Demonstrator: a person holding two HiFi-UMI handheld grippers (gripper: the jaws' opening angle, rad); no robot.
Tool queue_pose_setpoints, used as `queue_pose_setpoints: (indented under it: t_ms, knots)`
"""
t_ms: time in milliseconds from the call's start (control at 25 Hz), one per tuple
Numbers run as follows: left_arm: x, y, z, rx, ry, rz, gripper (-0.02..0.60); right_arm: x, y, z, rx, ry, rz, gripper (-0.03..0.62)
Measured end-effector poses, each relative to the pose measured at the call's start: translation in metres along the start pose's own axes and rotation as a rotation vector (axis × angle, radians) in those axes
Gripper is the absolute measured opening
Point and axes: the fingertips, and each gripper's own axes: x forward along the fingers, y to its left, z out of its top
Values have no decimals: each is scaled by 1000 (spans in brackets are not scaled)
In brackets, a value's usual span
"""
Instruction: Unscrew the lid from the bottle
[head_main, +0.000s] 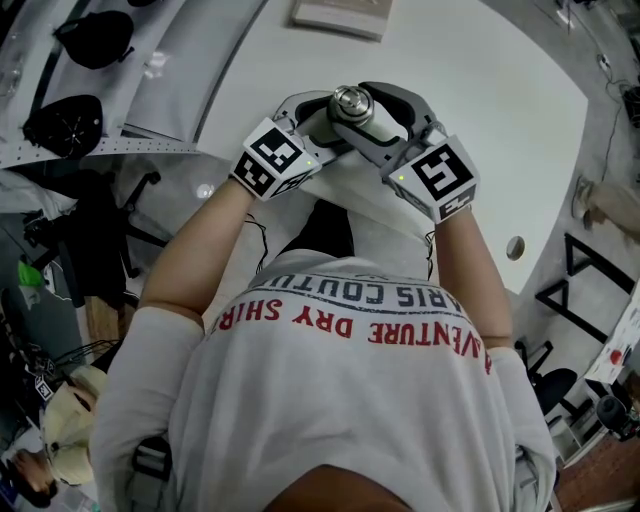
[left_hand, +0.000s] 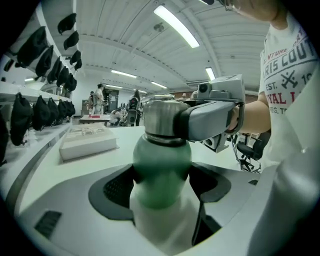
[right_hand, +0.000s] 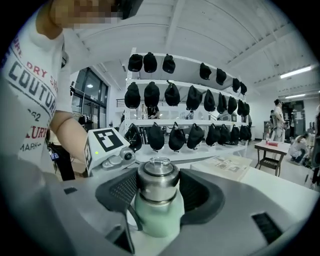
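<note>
Centrally, near the white counter's (head_main: 480, 90) edge, the green bottle (left_hand: 161, 170) is upright between 2 tongs. The left tongs (left_hand: 162, 182) clench its body, and the right tongs (right_hand: 159, 187) clench the steel lid (right_hand: 158, 176). Beyond lies a flat white box (left_hand: 89, 141), well apart. Shelves of black caps (right_hand: 172, 95) line the wall.

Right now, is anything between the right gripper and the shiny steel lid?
Nothing visible. The right gripper already has its pads pressed on both sides of the round steel lid, while the left gripper clamps the pale green bottle by its body.
</note>
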Motion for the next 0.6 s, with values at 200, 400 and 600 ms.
queue_pose_setpoints:
  t_ms: [200, 400, 600]
  knots:
    - [1, -1, 0, 73, 40, -121, 364, 0, 0, 0, -18, 17, 79, 261]
    - [2, -4, 1, 143, 87, -249, 364, -2, 1, 1, -65, 36, 145, 261]
    - [3, -6, 0, 217, 130, -360, 364, -3, 3, 0, -107, 68, 237, 261]
